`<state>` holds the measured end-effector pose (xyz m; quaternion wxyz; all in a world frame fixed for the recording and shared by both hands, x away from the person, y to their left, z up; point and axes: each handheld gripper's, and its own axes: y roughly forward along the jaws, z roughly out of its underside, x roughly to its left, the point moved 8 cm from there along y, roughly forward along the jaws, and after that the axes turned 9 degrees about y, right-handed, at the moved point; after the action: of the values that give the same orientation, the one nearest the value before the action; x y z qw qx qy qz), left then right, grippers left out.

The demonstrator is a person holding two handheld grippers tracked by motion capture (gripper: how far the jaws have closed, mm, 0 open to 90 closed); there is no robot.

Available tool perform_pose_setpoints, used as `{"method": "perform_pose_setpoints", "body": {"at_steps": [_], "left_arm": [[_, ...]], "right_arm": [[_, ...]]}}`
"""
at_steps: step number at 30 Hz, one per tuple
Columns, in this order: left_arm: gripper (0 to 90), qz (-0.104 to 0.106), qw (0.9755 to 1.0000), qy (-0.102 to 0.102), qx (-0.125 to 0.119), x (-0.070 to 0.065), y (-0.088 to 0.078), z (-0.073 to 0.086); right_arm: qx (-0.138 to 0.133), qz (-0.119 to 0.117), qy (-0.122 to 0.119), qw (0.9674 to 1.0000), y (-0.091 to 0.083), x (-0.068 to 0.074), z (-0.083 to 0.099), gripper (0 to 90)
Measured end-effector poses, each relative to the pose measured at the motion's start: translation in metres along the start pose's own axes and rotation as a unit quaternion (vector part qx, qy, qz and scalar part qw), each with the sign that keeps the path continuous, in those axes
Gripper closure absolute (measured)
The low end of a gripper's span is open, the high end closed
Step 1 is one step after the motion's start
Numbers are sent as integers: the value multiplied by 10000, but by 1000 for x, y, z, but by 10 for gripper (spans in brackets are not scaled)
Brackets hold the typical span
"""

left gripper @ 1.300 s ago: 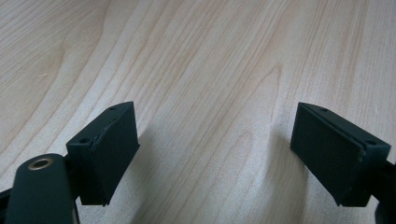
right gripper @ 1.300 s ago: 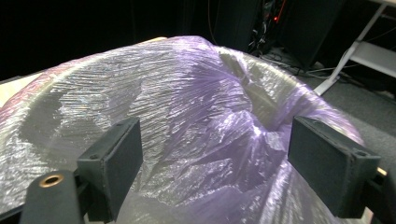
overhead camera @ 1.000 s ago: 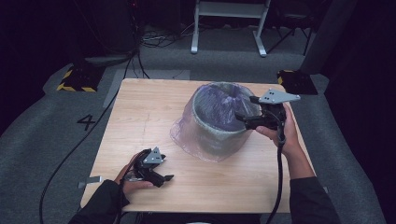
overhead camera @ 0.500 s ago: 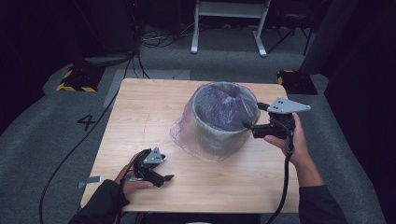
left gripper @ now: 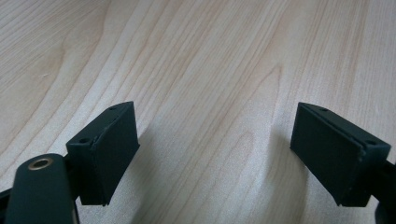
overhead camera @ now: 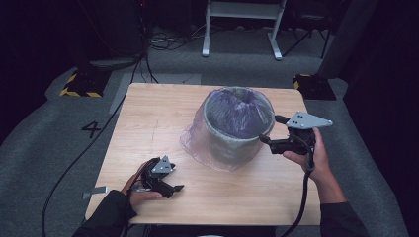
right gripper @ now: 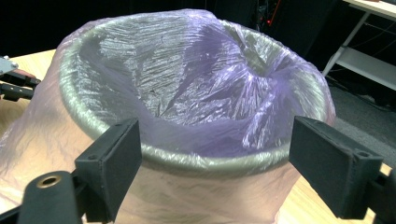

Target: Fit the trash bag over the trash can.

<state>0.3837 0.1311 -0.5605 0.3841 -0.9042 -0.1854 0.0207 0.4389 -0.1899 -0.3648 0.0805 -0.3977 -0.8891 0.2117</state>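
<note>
A grey bin (overhead camera: 237, 129) lined with a thin purple plastic bag (overhead camera: 236, 116) stands right of centre on the wooden table (overhead camera: 148, 113); the bag folds over the rim and hangs loose down the outside. My right gripper (overhead camera: 272, 129) is open just off the bin's right side, level with the rim. In the right gripper view its jaws (right gripper: 215, 158) stand wide apart, with the bagged rim (right gripper: 187, 161) in front of them, apart from the pads. My left gripper (overhead camera: 173, 189) rests open at the table's near left, over bare wood (left gripper: 215, 149).
The left gripper (right gripper: 14, 81) also peeks in beyond the bin in the right gripper view. Around the table lie grey carpet, black cables (overhead camera: 74, 158), two yellow-and-black striped blocks (overhead camera: 79, 84), and a white frame (overhead camera: 242, 24) behind. A strip of tape (overhead camera: 96, 191) lies by the near left corner.
My right gripper has drawn back from over the bin's rim, to the right and toward the person. The left gripper and the bin have stayed put.
</note>
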Motion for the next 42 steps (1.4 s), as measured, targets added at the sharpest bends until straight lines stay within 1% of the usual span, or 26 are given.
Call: {"method": "perform_pose_setpoints", "body": {"at_steps": [5, 7, 13, 16, 25, 26, 29, 30, 39, 42], "left_arm": [[146, -1, 10000, 8, 5, 0, 0, 0], [146, -1, 10000, 0, 1, 0, 0, 0], [146, 0, 10000, 7, 5, 0, 0, 0], [146, 0, 10000, 0, -1, 0, 0, 0], [146, -1, 10000, 0, 0, 0, 0, 0], [146, 0, 10000, 0, -1, 0, 0, 0], [146, 0, 10000, -1, -1, 0, 0, 0], [146, 0, 10000, -1, -1, 0, 0, 0], [146, 5, 10000, 5, 3, 0, 0, 0], [146, 6, 10000, 5, 2, 0, 0, 0]], "right_arm": [[84, 4, -12, 10000, -1, 1, 6, 173], [116, -7, -54, 9999, -1, 2, 8, 172], [207, -5, -55, 9998, 0, 3, 16, 172], [225, -82, -24, 9997, 0, 4, 21, 172], [420, 42, -127, 9990, 4, 1, 34, 172], [452, 38, -95, 9989, 5, 2, 36, 172], [500, 49, -134, 9986, 6, 2, 41, 172], [528, 49, -110, 9985, 7, 2, 43, 172], [726, 95, -143, 9972, 12, -1, 59, 172], [858, 101, -165, 9961, 15, -2, 67, 173]]}}
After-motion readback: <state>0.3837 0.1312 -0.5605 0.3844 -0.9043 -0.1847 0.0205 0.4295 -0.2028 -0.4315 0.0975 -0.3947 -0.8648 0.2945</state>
